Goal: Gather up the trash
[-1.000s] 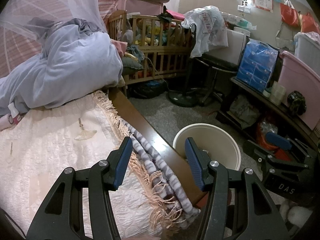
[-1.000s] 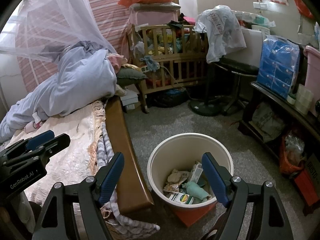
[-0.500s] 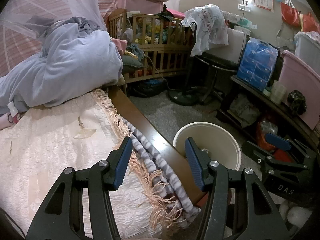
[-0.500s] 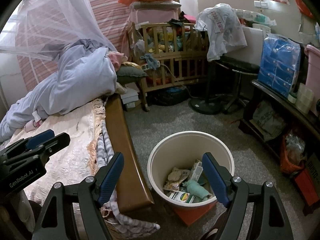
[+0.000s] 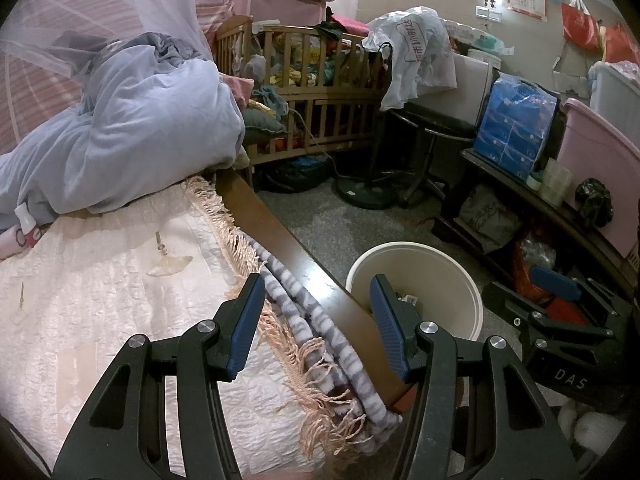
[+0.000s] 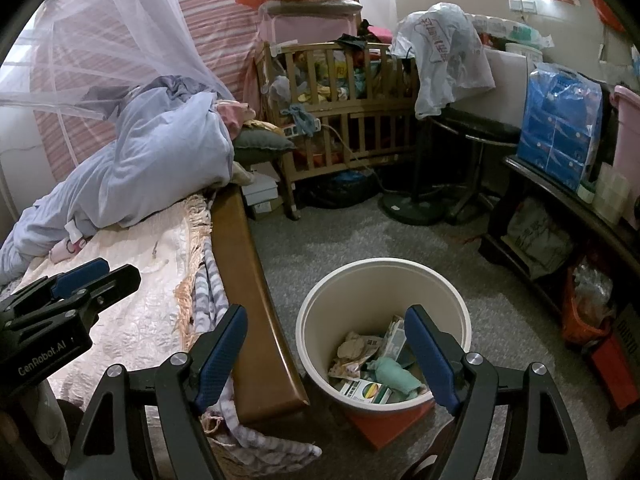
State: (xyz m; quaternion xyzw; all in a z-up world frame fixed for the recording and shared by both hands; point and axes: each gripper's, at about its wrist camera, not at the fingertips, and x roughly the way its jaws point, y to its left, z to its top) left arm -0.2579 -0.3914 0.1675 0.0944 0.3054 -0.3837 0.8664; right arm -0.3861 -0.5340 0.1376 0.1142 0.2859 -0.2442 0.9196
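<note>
A cream round trash bin [image 6: 384, 276] stands on the grey carpet beside the bed's wooden side rail [image 6: 244, 264]. It holds crumpled paper, a teal wad and a small green and yellow box [image 6: 366, 391]. My right gripper [image 6: 326, 354] is open and empty, above the bin's near rim. My left gripper [image 5: 316, 322] is open and empty over the bed edge, above a grey striped cloth [image 5: 308, 316]; the bin [image 5: 440, 264] lies just to its right. Each gripper shows in the other's view.
The bed carries a pale pink quilt [image 5: 100, 300] and a heap of blue bedding [image 5: 140, 136]. A wooden crib [image 6: 340, 112], a fan stand [image 6: 412, 208] and a dark shelf with a blue pack [image 6: 560, 120] ring the floor. An orange box [image 6: 384, 426] lies under the bin.
Both views have shifted very slightly; the grippers stay open and empty. Nothing was picked up or dropped.
</note>
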